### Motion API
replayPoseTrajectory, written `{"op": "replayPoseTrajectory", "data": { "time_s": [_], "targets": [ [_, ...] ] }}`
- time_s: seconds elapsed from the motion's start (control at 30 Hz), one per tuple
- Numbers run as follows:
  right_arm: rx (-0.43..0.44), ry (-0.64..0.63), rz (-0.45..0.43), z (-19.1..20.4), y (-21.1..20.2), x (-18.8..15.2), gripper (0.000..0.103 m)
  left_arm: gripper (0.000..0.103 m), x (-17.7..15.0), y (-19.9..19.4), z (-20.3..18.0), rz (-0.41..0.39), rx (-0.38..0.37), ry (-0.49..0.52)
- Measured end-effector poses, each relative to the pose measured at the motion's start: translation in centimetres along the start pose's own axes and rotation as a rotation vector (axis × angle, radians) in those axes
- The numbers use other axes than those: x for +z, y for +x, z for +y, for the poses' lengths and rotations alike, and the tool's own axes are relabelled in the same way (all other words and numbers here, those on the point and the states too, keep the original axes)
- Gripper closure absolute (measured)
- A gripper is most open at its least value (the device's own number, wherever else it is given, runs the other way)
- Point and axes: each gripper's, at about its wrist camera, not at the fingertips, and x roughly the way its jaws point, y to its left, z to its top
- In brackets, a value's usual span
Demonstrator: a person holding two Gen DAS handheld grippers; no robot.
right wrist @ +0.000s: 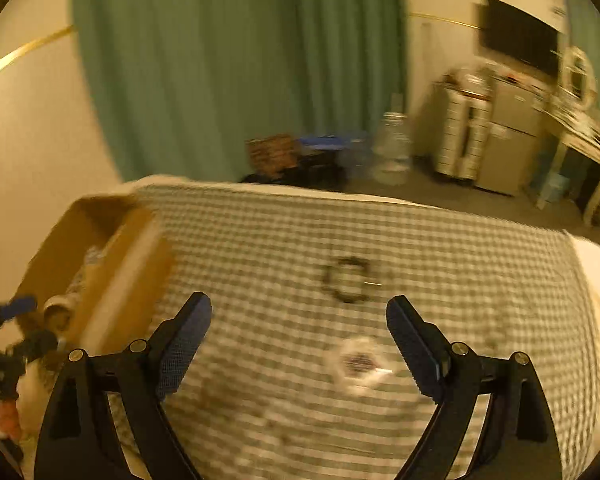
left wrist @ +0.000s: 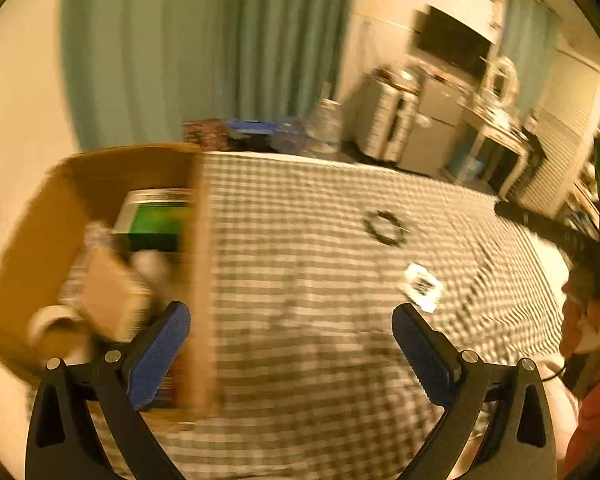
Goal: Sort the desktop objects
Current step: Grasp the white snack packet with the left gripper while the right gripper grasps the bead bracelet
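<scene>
- Your left gripper [left wrist: 290, 330] stands wide open with nothing between its blue pads [left wrist: 158, 354], its left finger reaching over the wall of the cardboard box [left wrist: 198, 264].
- Your right gripper [right wrist: 298, 320] is also spread wide and empty, above the checked cloth [right wrist: 460, 272].
- The small white packet [right wrist: 358, 362] lies on the cloth between the right gripper's fingers, blurred.
- The black ring [right wrist: 348, 280] lies just beyond it, farther out.
- The box sits at the left, holding a green box [left wrist: 156, 220], a tape roll [left wrist: 54, 322] and other blurred items.
</scene>
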Motion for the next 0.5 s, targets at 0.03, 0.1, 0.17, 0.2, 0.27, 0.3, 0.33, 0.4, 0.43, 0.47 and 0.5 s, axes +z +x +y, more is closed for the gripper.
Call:
{"op": "replayPoseTrajectory", "data": {
  "time_s": [0.03, 0.1, 0.17, 0.2, 0.27, 0.3, 0.33, 0.4, 0.43, 0.47, 0.5],
  "targets": [
    [-0.020, 0.031, -0.006, -1.8, -0.1, -0.1, 0.013, 0.000, -0.2, 0.7, -1.5, 0.001, -0.009, 0.019],
    [-0.062, 0.091, -0.007, -5.1, -0.2, -0.7, 0.013, 0.000, -0.6, 2.7, -5.0, 0.004, -0.032, 0.048],
    [-0.079, 0.122, -0.010, -7.5, -0.8, -1.5, 0.013, 0.000, -0.8, 4.9, -7.7, 0.028, -0.045, 0.061],
    [-0.093, 0.140, -0.008, -8.9, -0.4, -1.9, 0.013, 0.000, -0.7, 5.9, -9.0, 0.043, -0.056, 0.068],
    [-0.099, 0.162, -0.002, -10.7, -0.1, -2.6, 0.013, 0.000, -0.7, 8.6, -11.7, 0.069, -0.077, 0.084],
    [-0.106, 0.179, 0.004, -11.6, 0.3, -2.8, 0.013, 0.000, -0.6, 10.1, -13.1, 0.079, -0.077, 0.100],
    [-0.109, 0.192, 0.008, -12.4, 0.6, -3.1, 0.013, 0.000, -0.7, 11.3, -13.9, 0.081, -0.074, 0.113],
    [-0.115, 0.233, 0.014, -14.3, 1.6, -3.9, 0.013, 0.000, -1.0, 14.4, -16.0, 0.087, -0.053, 0.167],
    [-0.114, 0.247, 0.018, -15.1, 1.6, -4.3, 0.013, 0.000, -1.2, 15.7, -16.7, 0.099, -0.046, 0.190],
    [-0.107, 0.262, 0.030, -16.0, 2.6, -4.5, 0.013, 0.000, -1.5, 16.8, -17.3, 0.113, -0.044, 0.212],
    [-0.105, 0.267, 0.040, -16.6, 3.1, -4.7, 0.013, 0.000, -1.9, 18.7, -18.0, 0.132, -0.038, 0.241]
  ]
}}
